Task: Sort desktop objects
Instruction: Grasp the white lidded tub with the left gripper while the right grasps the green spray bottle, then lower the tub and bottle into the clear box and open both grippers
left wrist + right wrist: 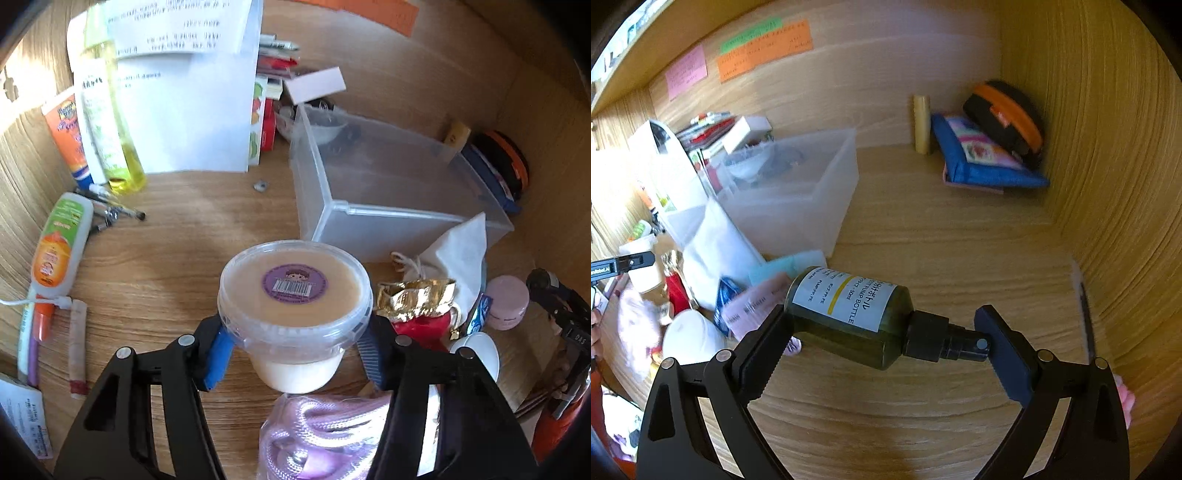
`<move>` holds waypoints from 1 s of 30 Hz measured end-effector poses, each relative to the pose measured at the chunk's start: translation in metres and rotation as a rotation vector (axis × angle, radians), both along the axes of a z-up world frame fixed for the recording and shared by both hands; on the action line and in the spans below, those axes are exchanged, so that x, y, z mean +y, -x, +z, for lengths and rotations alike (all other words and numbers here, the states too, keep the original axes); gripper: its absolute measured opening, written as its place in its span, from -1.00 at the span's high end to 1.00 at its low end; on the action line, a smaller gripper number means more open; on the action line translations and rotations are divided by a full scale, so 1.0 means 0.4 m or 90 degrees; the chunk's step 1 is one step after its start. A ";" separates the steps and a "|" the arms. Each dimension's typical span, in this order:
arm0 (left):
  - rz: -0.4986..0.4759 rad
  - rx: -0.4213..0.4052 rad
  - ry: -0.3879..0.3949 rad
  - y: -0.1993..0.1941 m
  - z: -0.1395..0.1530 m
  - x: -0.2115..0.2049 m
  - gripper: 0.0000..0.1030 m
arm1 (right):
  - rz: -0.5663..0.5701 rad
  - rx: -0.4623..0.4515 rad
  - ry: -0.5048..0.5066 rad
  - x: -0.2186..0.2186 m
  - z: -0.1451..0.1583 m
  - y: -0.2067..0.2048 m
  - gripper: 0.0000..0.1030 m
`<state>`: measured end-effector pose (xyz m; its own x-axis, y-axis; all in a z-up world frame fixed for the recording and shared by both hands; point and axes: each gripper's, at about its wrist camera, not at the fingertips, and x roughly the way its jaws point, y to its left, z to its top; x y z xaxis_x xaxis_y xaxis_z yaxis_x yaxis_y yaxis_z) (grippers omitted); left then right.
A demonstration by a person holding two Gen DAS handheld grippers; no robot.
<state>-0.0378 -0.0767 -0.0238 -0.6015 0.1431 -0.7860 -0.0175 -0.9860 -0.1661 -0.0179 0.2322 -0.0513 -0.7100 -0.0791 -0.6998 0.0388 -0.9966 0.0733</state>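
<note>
Here, at a cluttered wooden bench (177, 266), I hold two items at once. My left gripper (293, 349) has its jaws clenched on a round plastic tub (293, 295), taken just under the lip of its clear lid, near the front of the bench beside an empty translucent bin (388, 192). The tub shows a beige lid with a purple barcoded sticker and pale, creamy contents below; I judge it moderately heavy for its size, with smooth walls that could slide in the pads, so the ridge beneath the lid looks the safest place to hold, and squeezing harder risks flexing the thin plastic or popping the lid. My right gripper (890, 347) grasps a dark green pump bottle (849, 317) lengthwise, one finger against its base and the other against the black pump head (945, 341), the bottle lying crosswise above bare bench toward the right wall. Its white label reads "PUMP BOTTLE". I judge it light and stiff but awkwardly held: pressure on the pump end could depress it or let the bottle pivot, and a grip across the cylindrical body would seem steadier. Whether either item is resting on the bench or raised off it, I cannot tell for certain.
</note>
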 end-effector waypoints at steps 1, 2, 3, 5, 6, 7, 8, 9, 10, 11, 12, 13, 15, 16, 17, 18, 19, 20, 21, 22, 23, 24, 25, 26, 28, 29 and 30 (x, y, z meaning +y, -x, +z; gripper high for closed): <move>-0.001 0.002 -0.001 -0.001 0.002 0.001 -0.14 | 0.001 0.005 0.000 -0.002 0.006 0.002 -0.90; 0.001 0.003 -0.003 -0.002 0.004 0.002 -0.14 | 0.003 0.012 0.001 -0.006 0.015 0.003 -0.90; 0.001 0.005 -0.004 -0.003 0.005 0.005 -0.14 | 0.005 0.019 0.004 -0.011 0.024 0.004 -0.90; 0.003 0.013 -0.004 -0.016 0.012 -0.008 -0.13 | 0.012 0.031 0.008 -0.021 0.039 0.006 -0.90; 0.003 0.019 -0.001 -0.022 0.019 -0.009 -0.13 | 0.017 0.039 0.009 -0.028 0.050 0.007 -0.90; 0.004 0.028 0.002 -0.028 0.030 -0.008 -0.13 | 0.020 0.044 0.008 -0.033 0.055 0.008 -0.90; 0.004 0.036 0.003 -0.032 0.040 -0.006 -0.14 | 0.022 0.051 0.009 -0.038 0.062 0.009 -0.90; 0.003 0.044 0.004 -0.038 0.050 -0.004 -0.14 | 0.027 0.056 0.011 -0.044 0.070 0.012 -0.90; 0.001 0.053 0.002 -0.043 0.063 -0.002 -0.14 | 0.030 0.060 0.014 -0.048 0.076 0.014 -0.90; -0.002 0.063 0.000 -0.047 0.076 0.001 -0.14 | 0.036 0.065 0.020 -0.053 0.084 0.018 -0.90; -0.004 0.072 -0.001 -0.053 0.089 0.004 -0.14 | 0.041 0.067 0.024 -0.057 0.089 0.021 -0.90; -0.006 0.081 -0.002 -0.056 0.103 0.007 -0.14 | 0.046 0.070 0.028 -0.060 0.094 0.023 -0.90; -0.011 0.097 0.000 -0.062 0.125 0.015 -0.14 | 0.058 0.077 0.031 -0.071 0.106 0.031 -0.90; -0.015 0.105 0.002 -0.065 0.139 0.020 -0.14 | 0.062 0.080 0.032 -0.077 0.111 0.032 -0.90; -0.018 0.110 0.003 -0.063 0.149 0.026 -0.14 | 0.067 0.082 0.034 -0.081 0.116 0.036 -0.90; -0.023 0.116 0.003 -0.064 0.161 0.031 -0.14 | 0.075 0.083 0.037 -0.086 0.121 0.041 -0.90; -0.028 0.122 0.004 -0.064 0.172 0.037 -0.14 | 0.081 0.084 0.043 -0.090 0.126 0.045 -0.90; -0.033 0.126 0.004 -0.063 0.181 0.043 -0.14 | 0.089 0.083 0.050 -0.094 0.132 0.051 -0.90; -0.037 0.128 0.004 -0.061 0.189 0.047 -0.14 | 0.095 0.084 0.054 -0.098 0.138 0.056 -0.90; -0.041 0.130 0.000 -0.057 0.199 0.052 -0.14 | 0.100 0.085 0.056 -0.100 0.142 0.059 -0.90; -0.045 0.131 -0.002 -0.055 0.205 0.056 -0.14 | 0.107 0.087 0.058 -0.104 0.149 0.064 -0.90; -0.050 0.132 -0.007 -0.048 0.214 0.060 -0.14 | 0.115 0.089 0.061 -0.108 0.159 0.072 -0.90; -0.053 0.133 -0.009 -0.045 0.219 0.062 -0.14 | 0.120 0.089 0.063 -0.111 0.165 0.078 -0.90; -0.057 0.133 -0.013 -0.037 0.227 0.066 -0.14 | 0.126 0.090 0.066 -0.113 0.174 0.085 -0.90; -0.062 0.134 -0.016 -0.020 0.240 0.074 -0.14 | 0.136 0.098 0.067 -0.121 0.194 0.099 -0.90; -0.063 0.135 -0.015 -0.010 0.247 0.078 -0.14 | 0.140 0.102 0.066 -0.126 0.205 0.105 -0.90; -0.063 0.135 -0.014 0.001 0.251 0.081 -0.14 | 0.144 0.108 0.064 -0.130 0.216 0.113 -0.90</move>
